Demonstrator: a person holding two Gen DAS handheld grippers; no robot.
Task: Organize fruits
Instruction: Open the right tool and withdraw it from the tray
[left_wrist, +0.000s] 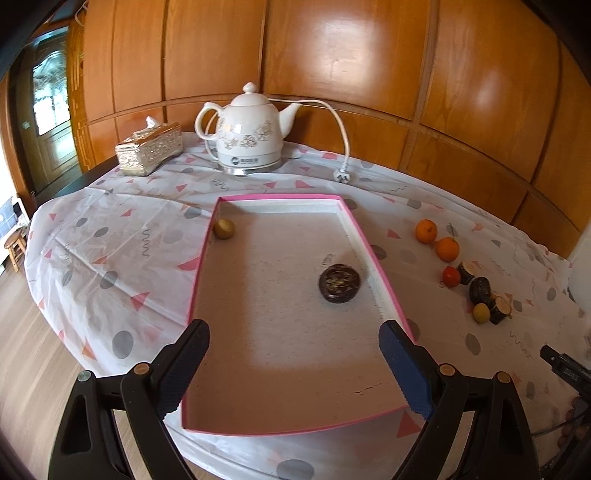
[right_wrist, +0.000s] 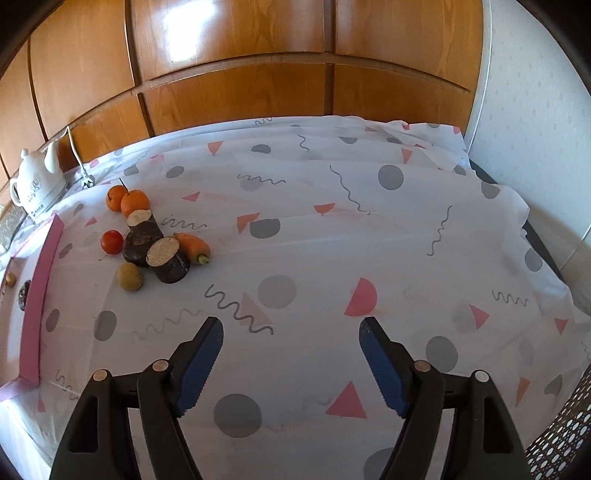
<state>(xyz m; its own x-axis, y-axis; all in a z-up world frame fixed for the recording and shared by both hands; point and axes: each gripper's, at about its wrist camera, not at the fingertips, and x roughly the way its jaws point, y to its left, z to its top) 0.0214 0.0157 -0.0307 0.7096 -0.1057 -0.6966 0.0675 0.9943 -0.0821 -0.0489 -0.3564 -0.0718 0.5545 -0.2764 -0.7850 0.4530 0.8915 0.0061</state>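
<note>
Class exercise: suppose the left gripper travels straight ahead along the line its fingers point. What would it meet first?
Probably the floor of the pink-rimmed tray, since the open left gripper hangs over its near end, tilted down. If it ran flatter, the dark round piece, slightly right of centre, might come first. Depth is hard to judge here.

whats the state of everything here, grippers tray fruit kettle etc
left gripper: open, empty, over the tray
right gripper: open, empty, over bare cloth
pink tray: holds two items
yellow-green fruit: in the tray's far left corner
dark round piece: flat in the tray, near its right wall
two oranges: on the cloth, outside the tray
red tomato: on the cloth
carrot: lying on the cloth
kettle: lid on, unplugged
</note>
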